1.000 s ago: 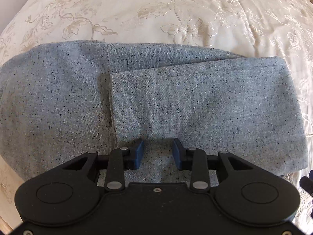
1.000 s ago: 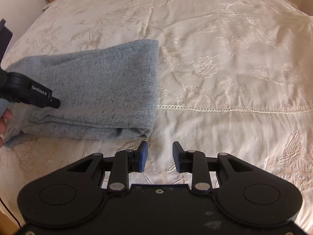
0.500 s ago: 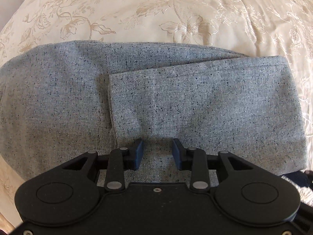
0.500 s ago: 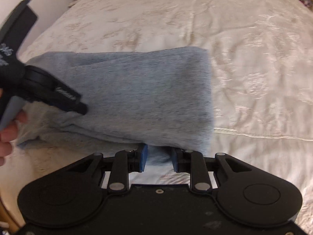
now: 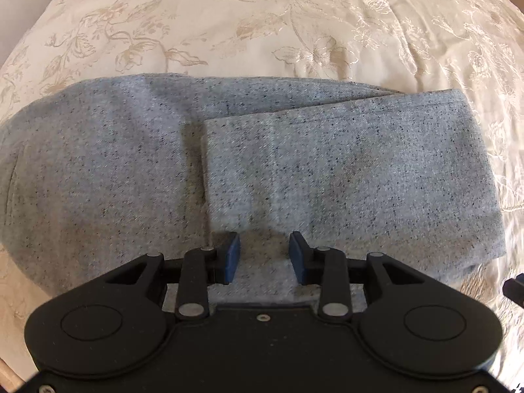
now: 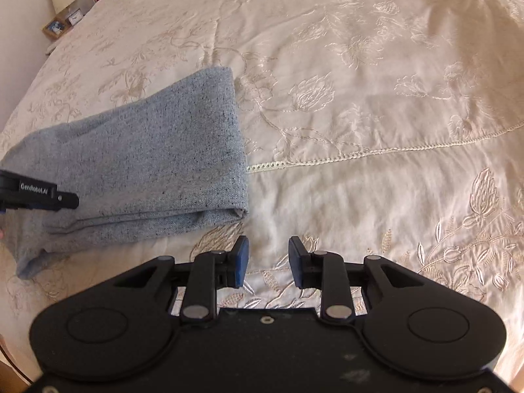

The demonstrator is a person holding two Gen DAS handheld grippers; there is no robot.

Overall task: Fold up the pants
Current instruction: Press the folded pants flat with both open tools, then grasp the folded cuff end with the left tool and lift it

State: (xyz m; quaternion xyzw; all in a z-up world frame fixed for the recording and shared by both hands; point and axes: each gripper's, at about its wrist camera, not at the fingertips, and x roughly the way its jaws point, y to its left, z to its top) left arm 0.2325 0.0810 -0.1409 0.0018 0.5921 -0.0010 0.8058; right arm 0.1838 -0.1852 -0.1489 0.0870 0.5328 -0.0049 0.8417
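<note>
At the bottom of the left wrist view, the left tongs (image 5: 264, 257) sit with blue pads parted and nothing between them, over the near edge of the grey speckled pants (image 5: 137, 177). The pants lie folded across the middle of the frame on a cream embroidered bedspread (image 5: 262, 26), a narrower folded layer on top at right. In the right wrist view, the right tongs (image 6: 268, 260) are likewise parted and empty, above bare bedspread, the pants at centre left. A bedside table (image 6: 62, 16) with small items shows in the upper left corner.
</note>
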